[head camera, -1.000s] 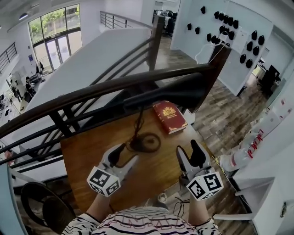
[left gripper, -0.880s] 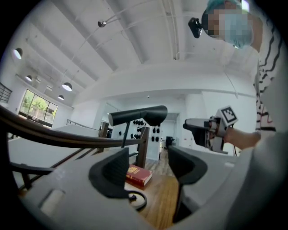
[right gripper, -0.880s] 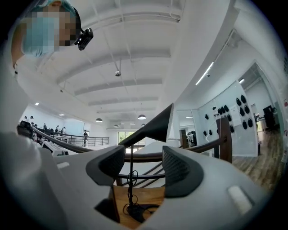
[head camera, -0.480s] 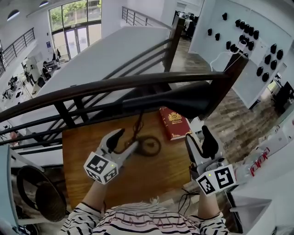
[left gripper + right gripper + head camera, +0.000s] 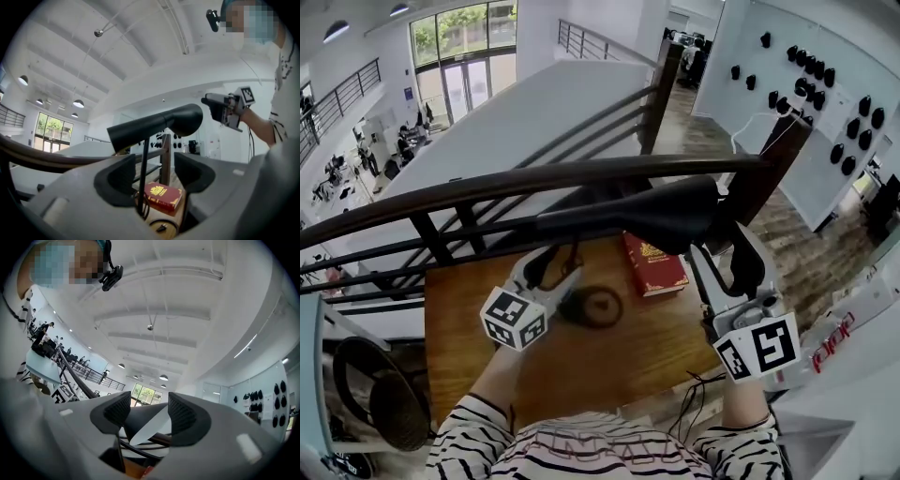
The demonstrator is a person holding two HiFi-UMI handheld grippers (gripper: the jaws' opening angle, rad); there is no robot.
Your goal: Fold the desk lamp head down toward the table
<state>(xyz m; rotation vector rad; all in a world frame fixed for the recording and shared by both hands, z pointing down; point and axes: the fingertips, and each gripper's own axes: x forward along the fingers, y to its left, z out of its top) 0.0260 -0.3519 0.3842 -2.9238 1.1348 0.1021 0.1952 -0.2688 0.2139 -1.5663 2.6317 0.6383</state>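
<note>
Lamp head [image 5: 637, 214] level, bench [image 5: 637, 361] well below. Left hand-held gripper [image 5: 558, 267] jaws just narrowing, loose round stem [image 5: 143, 173] under head: clamp firmly. Right hand-held gripper [image 5: 722, 255] unclenched at head's right end: grip, press down slowly.

Right gripper [image 5: 719, 247] risen toward lamp head [image 5: 637, 214]; left gripper [image 5: 555, 265] advanced, jaws closing round stem [image 5: 144, 173].

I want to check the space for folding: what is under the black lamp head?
Below the lamp head lie a red book and the lamp's round base on the wooden table. In the head view the head covers the book's far end.
</note>
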